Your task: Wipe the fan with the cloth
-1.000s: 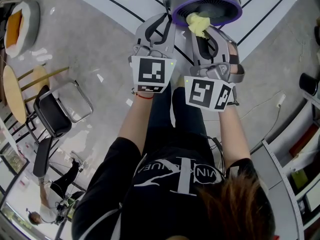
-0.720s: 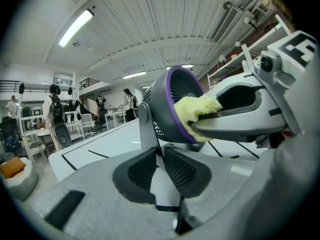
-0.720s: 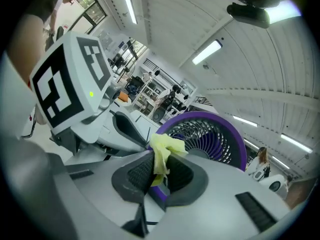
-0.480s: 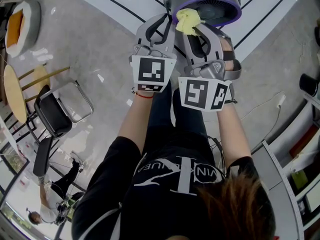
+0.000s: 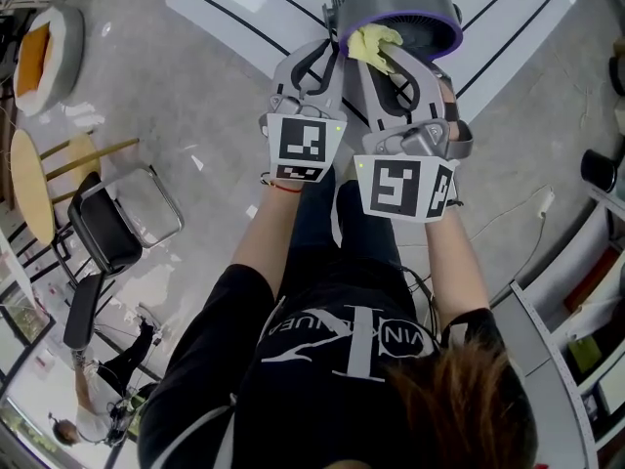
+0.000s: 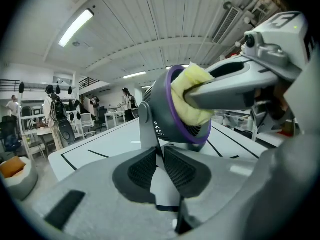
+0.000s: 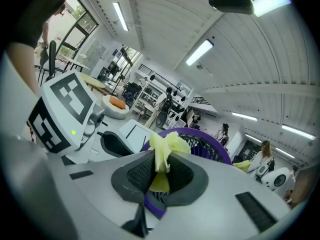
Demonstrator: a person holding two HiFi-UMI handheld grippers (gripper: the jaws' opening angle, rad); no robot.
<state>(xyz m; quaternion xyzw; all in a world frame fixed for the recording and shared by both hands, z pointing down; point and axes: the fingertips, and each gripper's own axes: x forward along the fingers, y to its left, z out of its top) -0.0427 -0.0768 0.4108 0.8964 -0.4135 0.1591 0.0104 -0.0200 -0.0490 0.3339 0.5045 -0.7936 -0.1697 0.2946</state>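
A grey fan (image 5: 395, 8) with a purple front ring (image 6: 174, 106) stands on a white table (image 5: 244, 13) marked with black lines. My right gripper (image 5: 386, 57) is shut on a crumpled yellow cloth (image 5: 371, 42), which presses on the ring's near left edge. In the right gripper view the cloth (image 7: 165, 151) sticks up between the pads, with the ring (image 7: 212, 144) behind it. My left gripper (image 5: 327, 55) sits just left of it. In the left gripper view its pads (image 6: 142, 169) close on the fan's grey stand (image 6: 149, 129).
A black chair with a metal frame (image 5: 107, 228) and a round wooden table (image 5: 29, 184) stand on the floor at the left. A white pouf with an orange cushion (image 5: 44, 52) is at the upper left. Shelving (image 5: 576, 301) runs along the right.
The right gripper has slid the cloth leftwards along the fan's purple ring and risen a little. The left gripper has kept its place on the stand.
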